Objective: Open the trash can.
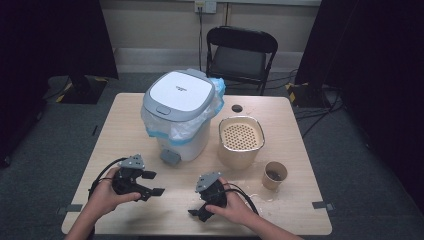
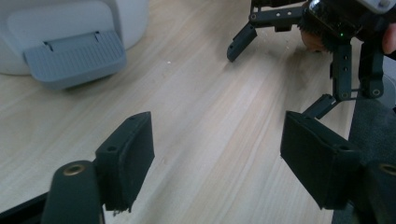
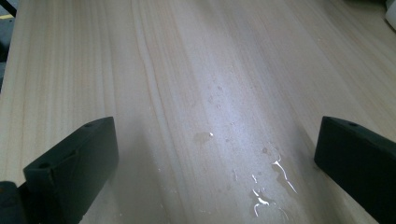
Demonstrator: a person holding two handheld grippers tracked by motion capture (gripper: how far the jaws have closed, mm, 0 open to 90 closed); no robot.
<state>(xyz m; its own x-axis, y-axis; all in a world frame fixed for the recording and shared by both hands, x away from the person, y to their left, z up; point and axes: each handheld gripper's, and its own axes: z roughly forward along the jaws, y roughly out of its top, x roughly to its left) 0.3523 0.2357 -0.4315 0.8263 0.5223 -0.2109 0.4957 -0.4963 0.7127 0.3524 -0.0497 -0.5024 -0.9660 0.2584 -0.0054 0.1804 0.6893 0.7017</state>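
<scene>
My left gripper [image 1: 153, 183] rests open near the table's front left, held by a hand, its jaws pointing right with nothing between them. In the left gripper view its own jaws [image 2: 219, 158] stand wide apart over bare wood. My right gripper [image 1: 196, 206] is held at the front centre, jaws open and pointing toward the front left. It also shows from the left gripper's camera as the right gripper [image 2: 275, 77], open and empty. In the right gripper view its jaws [image 3: 215, 158] spread over wet wood.
A white pedal bin [image 1: 180, 112] with a plastic liner stands mid-table, its grey pedal [image 2: 74, 58] facing me. To its right are a beige container [image 1: 241, 150] with a perforated insert and a paper cup [image 1: 274, 175]. Water drops [image 3: 261, 191] lie on the wooden table [image 1: 125, 120]. A black chair [image 1: 241, 55] stands behind.
</scene>
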